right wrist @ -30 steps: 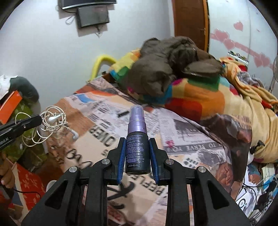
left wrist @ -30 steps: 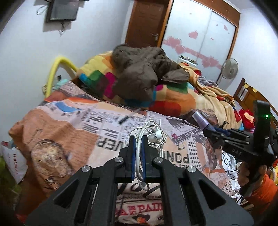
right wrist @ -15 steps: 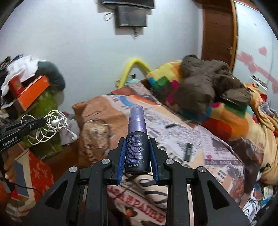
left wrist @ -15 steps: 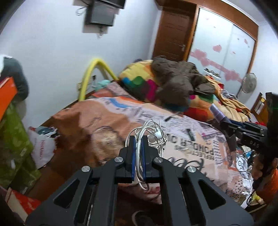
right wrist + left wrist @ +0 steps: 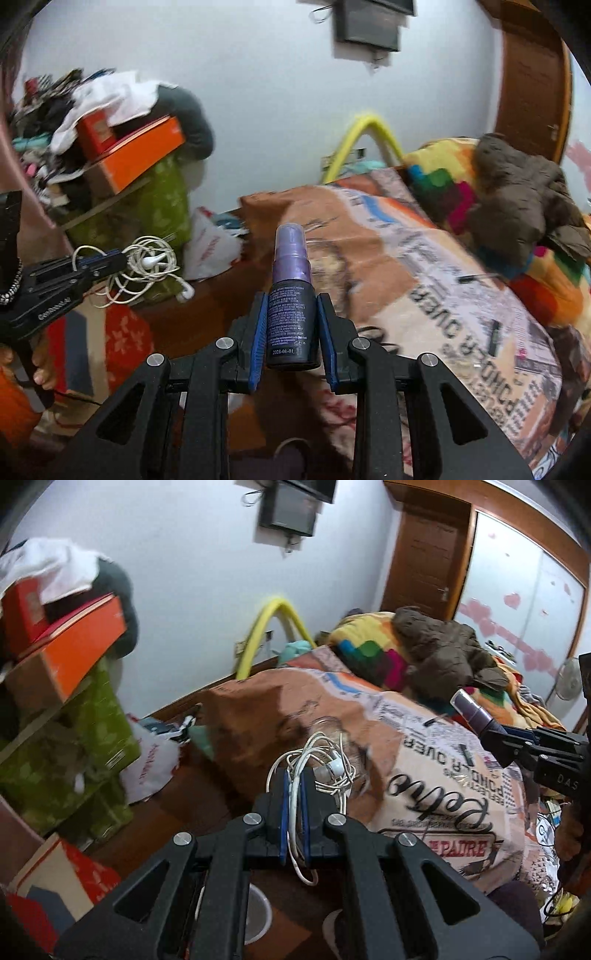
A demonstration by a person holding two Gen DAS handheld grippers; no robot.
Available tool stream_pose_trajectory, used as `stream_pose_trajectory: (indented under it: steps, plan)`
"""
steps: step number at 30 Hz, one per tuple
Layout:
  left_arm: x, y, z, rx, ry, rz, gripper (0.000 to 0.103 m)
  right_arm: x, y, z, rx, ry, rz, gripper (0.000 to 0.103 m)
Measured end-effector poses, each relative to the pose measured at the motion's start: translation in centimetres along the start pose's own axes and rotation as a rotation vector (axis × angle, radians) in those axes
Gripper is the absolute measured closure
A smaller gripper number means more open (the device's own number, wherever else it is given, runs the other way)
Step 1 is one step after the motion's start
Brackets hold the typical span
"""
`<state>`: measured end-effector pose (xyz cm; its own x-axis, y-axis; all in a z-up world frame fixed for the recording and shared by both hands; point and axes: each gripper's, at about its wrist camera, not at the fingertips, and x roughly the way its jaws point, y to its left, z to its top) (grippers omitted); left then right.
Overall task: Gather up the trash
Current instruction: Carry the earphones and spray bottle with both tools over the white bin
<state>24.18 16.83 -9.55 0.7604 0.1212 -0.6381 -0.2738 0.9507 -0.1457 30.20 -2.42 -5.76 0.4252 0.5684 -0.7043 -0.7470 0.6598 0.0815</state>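
My left gripper (image 5: 293,775) is shut on a tangle of white earphone cable (image 5: 325,766), held in the air over the floor by the bed's corner. It also shows in the right wrist view (image 5: 110,260) with the cable (image 5: 147,266). My right gripper (image 5: 290,306) is shut on a small dark spray bottle with a purple cap (image 5: 290,295), held upright. The bottle also shows in the left wrist view (image 5: 474,712) at the right. A white plastic bag (image 5: 151,764) lies on the floor by the bed.
The bed with a newspaper-print cover (image 5: 424,760) fills the right, with a brown jacket (image 5: 439,653) on a coloured blanket. A green rack (image 5: 74,746) with orange boxes (image 5: 70,653) stands at the left. Round white containers (image 5: 255,919) sit on the floor below.
Both grippers have swung left and drawn back from the bed, still holding the cable and the bottle. The rack, the plastic bag and the floor have come into view.
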Motion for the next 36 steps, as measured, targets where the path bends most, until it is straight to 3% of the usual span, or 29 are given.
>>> stream_pose_trajectory:
  steps: [10, 18, 26, 36]
  plan:
    - [0.5, 7.1, -4.7, -0.115, 0.060, 0.058, 0.098, 5.7, 7.7, -1.1, -0.067, 0.099, 0.131, 0.079]
    - [2.8, 12.5, -9.5, -0.246, 0.156, 0.094, 0.098, 10.9, 11.2, -3.2, -0.056, 0.212, 0.204, 0.079]
    - [6.3, 16.1, -15.6, -0.382, 0.285, 0.102, 0.098, 16.7, 14.4, -6.9, -0.060, 0.363, 0.225, 0.079]
    - [11.8, 17.9, -21.9, -0.473, 0.443, 0.114, 0.098, 24.2, 17.2, -11.4, -0.076, 0.544, 0.219, 0.079]
